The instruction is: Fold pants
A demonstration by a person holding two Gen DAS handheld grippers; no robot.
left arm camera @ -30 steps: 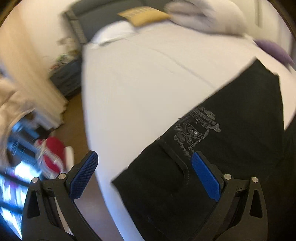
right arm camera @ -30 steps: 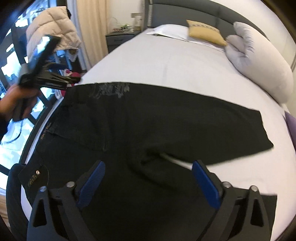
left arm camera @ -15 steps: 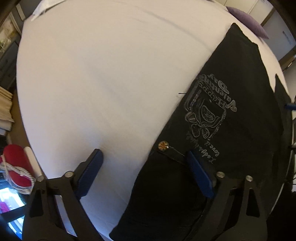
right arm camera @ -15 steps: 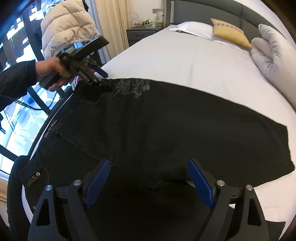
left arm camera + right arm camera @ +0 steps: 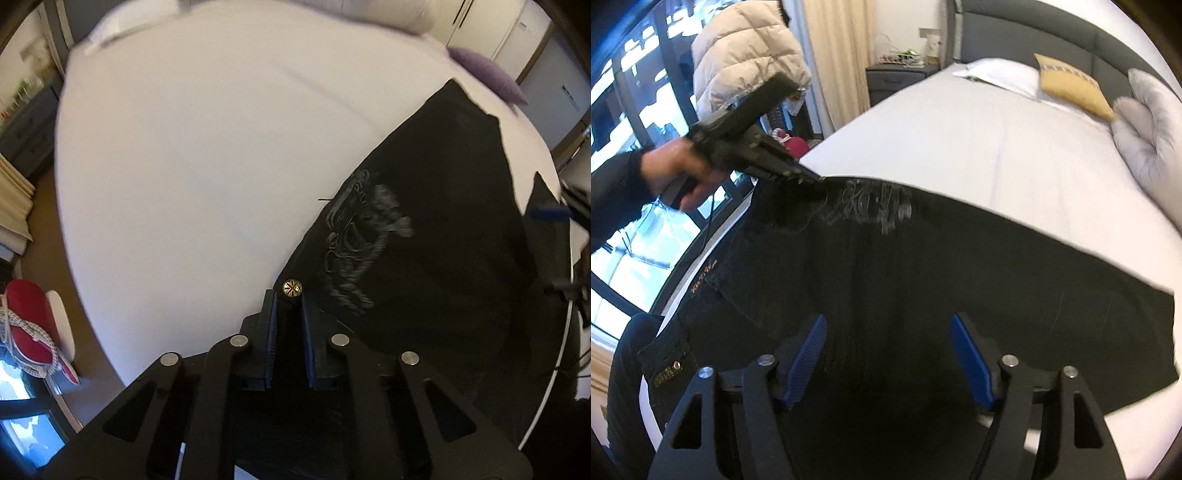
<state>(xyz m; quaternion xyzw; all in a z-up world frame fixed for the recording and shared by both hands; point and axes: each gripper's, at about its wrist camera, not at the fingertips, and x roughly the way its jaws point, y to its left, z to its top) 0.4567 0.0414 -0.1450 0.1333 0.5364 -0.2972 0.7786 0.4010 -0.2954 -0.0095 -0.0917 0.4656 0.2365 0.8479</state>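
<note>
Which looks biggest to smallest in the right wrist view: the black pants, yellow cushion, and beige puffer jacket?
1. black pants
2. beige puffer jacket
3. yellow cushion
The pants lie nearest the camera, so true sizes stay unsure.

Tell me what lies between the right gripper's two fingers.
In the right wrist view, only black pants lie in the gap of the open right gripper; nothing is pinched there.

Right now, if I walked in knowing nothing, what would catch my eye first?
The black pants spread across the white bed, with a pale print near the waist. The left gripper has its blue pads pinched on the pants' edge beside a shiny button, while the right gripper hangs open over the dark cloth. At the head of the bed lies a yellow cushion.
</note>
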